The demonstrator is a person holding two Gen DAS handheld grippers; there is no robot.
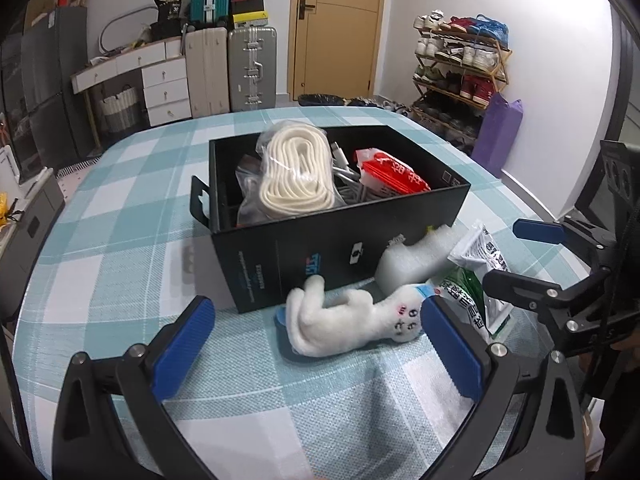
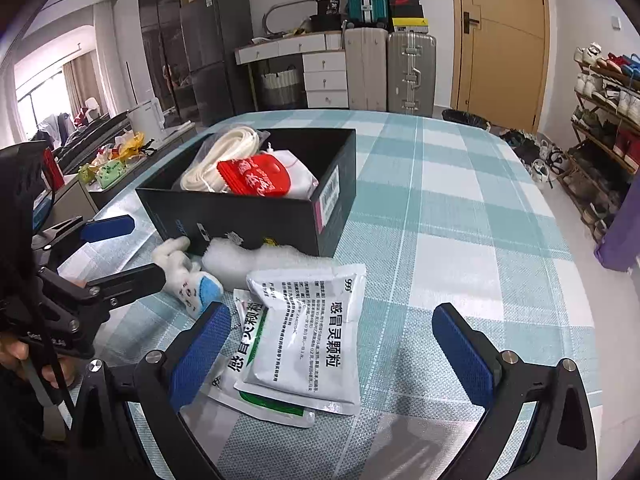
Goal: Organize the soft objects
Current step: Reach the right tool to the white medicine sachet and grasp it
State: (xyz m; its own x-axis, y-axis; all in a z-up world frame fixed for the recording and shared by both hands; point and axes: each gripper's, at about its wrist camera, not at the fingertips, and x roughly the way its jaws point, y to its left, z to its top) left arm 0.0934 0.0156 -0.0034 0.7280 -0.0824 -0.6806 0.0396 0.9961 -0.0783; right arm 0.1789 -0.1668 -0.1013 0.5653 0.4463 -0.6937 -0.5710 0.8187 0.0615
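Observation:
A white plush toy (image 1: pixel 352 322) lies on the checked tablecloth in front of a black box (image 1: pixel 320 256); it also shows in the right wrist view (image 2: pixel 188 276). My left gripper (image 1: pixel 320 354) is open and empty, its fingers on either side of the toy. White foam (image 1: pixel 412 262) lies against the box. Two medicine sachets (image 2: pixel 304 332) lie in front of my right gripper (image 2: pixel 330 352), which is open and empty. The box (image 2: pixel 256 216) holds a bagged white rope (image 1: pixel 296 172) and a red packet (image 1: pixel 390 176).
The checked table (image 2: pixel 460 208) runs far and right of the box. Beyond its edge stand suitcases (image 1: pixel 250 66), a drawer desk (image 1: pixel 160 80), a door (image 1: pixel 336 28) and a shoe rack (image 1: pixel 460 68). A purple bag (image 1: pixel 498 132) stands by the rack.

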